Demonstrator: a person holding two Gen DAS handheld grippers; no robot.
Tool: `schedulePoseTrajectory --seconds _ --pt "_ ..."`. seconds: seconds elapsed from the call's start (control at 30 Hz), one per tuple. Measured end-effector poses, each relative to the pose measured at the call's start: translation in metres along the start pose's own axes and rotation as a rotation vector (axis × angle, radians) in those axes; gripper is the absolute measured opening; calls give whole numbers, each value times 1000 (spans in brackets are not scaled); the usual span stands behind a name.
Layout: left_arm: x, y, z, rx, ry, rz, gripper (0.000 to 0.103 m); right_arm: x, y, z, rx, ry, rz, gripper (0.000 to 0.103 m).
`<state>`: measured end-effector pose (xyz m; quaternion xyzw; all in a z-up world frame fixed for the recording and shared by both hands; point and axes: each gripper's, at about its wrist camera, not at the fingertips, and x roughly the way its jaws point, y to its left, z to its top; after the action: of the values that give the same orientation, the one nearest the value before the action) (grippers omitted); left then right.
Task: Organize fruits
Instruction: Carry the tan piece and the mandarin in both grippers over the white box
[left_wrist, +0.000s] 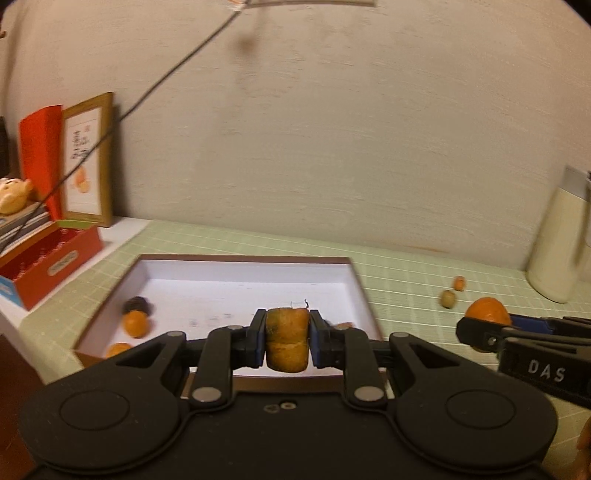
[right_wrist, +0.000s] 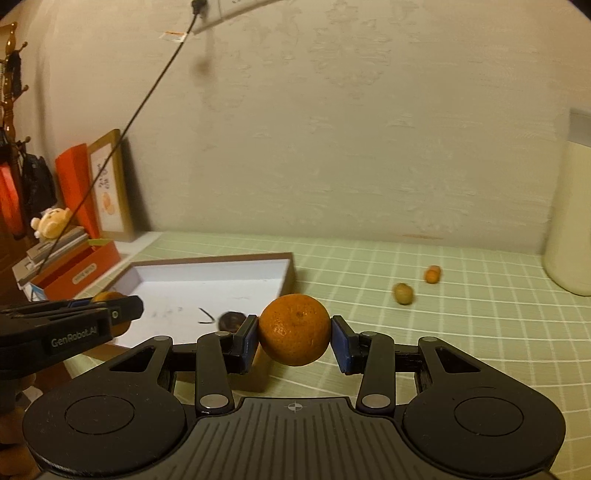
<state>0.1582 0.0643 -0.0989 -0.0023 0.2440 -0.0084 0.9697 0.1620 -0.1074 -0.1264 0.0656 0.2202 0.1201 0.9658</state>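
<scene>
My left gripper (left_wrist: 287, 339) is shut on a brownish-orange fruit (left_wrist: 287, 338) and holds it above the front of a shallow white box (left_wrist: 236, 271) with a brown rim. In the box lie a dark fruit (left_wrist: 137, 304) and two small orange fruits (left_wrist: 135, 323) at its left. My right gripper (right_wrist: 294, 334) is shut on a round tangerine (right_wrist: 294, 329), held above the green checked cloth just right of the box (right_wrist: 207, 275). A dark fruit (right_wrist: 229, 320) lies in the box in the right wrist view. The right gripper also shows in the left wrist view (left_wrist: 480, 328).
A small green fruit (right_wrist: 403, 293) and a small orange fruit (right_wrist: 432, 274) lie on the cloth (right_wrist: 480, 314) at the right. A cream bottle (right_wrist: 570, 221) stands at the far right. A red box (left_wrist: 51, 264), a framed picture (left_wrist: 88, 162) and a toy stand at the left by the wall.
</scene>
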Motion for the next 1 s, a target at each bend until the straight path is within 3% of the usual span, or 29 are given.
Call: schedulePoseTrajectory --seconds 0.37,1.0 --pt "-8 56 2 -30 -6 116 13 23 52 9 -55 -13 71 42" --pt "23 109 16 -57 -7 137 13 67 69 17 -71 -24 15 42"
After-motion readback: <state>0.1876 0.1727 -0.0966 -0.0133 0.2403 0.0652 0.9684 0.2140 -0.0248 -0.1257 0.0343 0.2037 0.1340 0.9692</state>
